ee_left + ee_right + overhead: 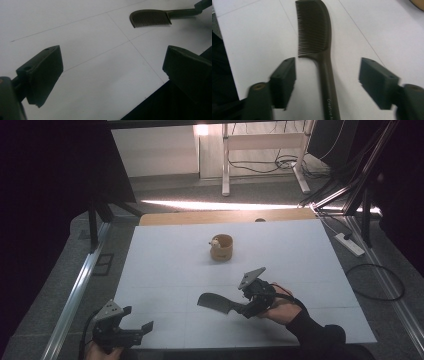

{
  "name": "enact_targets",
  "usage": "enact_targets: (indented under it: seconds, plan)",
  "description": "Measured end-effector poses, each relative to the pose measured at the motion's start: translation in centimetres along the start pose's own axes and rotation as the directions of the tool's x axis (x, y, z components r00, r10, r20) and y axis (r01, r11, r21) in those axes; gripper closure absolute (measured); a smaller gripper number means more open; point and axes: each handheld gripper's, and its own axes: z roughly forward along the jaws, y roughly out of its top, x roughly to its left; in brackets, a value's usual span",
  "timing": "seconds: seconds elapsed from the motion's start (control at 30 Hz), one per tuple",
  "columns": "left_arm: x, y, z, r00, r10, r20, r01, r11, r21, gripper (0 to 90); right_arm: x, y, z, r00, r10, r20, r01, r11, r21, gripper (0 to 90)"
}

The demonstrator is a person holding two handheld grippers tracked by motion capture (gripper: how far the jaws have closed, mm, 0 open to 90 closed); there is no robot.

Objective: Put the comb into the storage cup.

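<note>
A dark comb point(215, 302) lies flat on the white table point(165, 265), teeth end to the left, handle toward my right gripper point(240, 309). In the right gripper view the comb point(314, 30) runs away from me. Its handle passes between the two jaws of the right gripper point(327, 75), which stand wide apart and touch nothing. My left gripper point(137, 318) hovers at the table's front left edge. It is open and empty point(112, 67), with the comb point(150, 18) farther off to its upper right.
A tan wooden cup point(221, 247) with a small pale object at its rim point(215, 241) stands at the table's middle back. A power strip point(350, 244) and cables lie on the floor to the right. Metal frame rails point(75, 290) flank the table.
</note>
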Motion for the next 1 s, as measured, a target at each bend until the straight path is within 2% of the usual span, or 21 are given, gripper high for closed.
enact_targets:
  seconds: [0.13, 0.43, 0.53, 0.77, 1.0]
  plan:
    - [0.0, 0.0, 0.0, 1.0000, -0.001, 0.000, 0.001, 1.0000, 0.000, 4.0, -0.1, -0.2, 0.0, 0.9996, 0.000, 0.027, -0.001, 1.000, 0.015, 15.2]
    - [0.0, 0.0, 0.0, 1.0000, -0.001, 0.000, 0.001, 1.0000, 0.001, 4.0, -0.4, -0.5, -0.2, 0.9996, 0.017, 0.021, -0.018, 1.000, 0.026, 6.2]
    - [0.0, 0.0, 0.0, 1.0000, -0.001, 0.000, 0.001, 1.0000, 0.001, 4.0, -0.5, -0.4, -0.1, 0.9997, 0.019, 0.016, -0.020, 0.999, 0.030, 0.0]
    - [0.0, 0.0, 0.0, 1.0000, 0.000, 0.000, 0.000, 1.0000, 0.002, 4.0, -0.4, -0.1, -0.1, 0.9997, 0.009, 0.023, -0.010, 0.999, 0.036, 0.0]
    - [0.0, 0.0, 0.0, 1.0000, 0.001, 0.001, -0.001, 1.0000, 0.002, 4.0, -0.5, -0.2, 1.0, 1.0000, -0.002, 0.009, 0.001, 0.998, 0.064, 0.0]
